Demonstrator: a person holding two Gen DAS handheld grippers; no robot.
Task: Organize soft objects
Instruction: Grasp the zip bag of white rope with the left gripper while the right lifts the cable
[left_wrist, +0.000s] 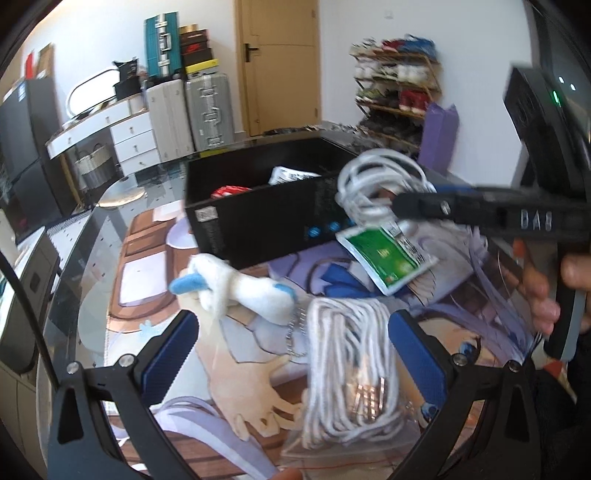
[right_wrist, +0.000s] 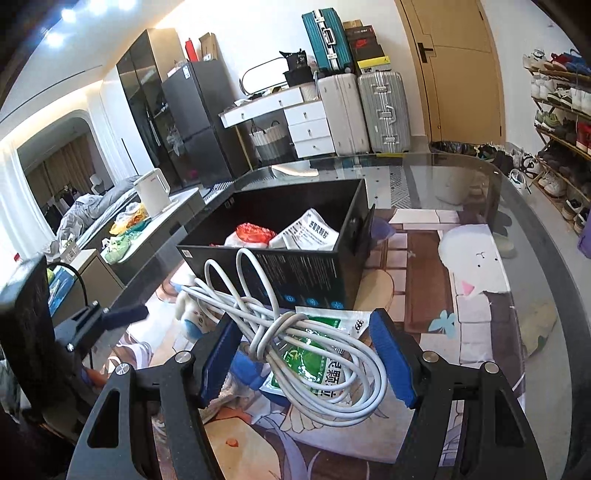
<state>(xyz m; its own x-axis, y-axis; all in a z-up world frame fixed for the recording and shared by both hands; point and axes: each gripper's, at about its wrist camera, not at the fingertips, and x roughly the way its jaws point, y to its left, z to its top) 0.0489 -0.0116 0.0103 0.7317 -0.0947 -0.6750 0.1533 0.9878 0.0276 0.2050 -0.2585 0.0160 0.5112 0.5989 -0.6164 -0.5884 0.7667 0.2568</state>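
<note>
Both wrist views closely face black box (left_wrist: 258, 218) (right_wrist: 288, 258)

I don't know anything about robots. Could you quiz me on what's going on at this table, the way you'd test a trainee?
1. True or false: the left gripper is shut on the plush toy.
2. What does the right gripper hold?
A. coiled white cable
B. green packet
C. suitcase
3. Fill in: the black box holds a white packet and a ___ one.

Key:
1. False. It is open and holds nothing.
2. A.
3. Red: the red packet.
</note>
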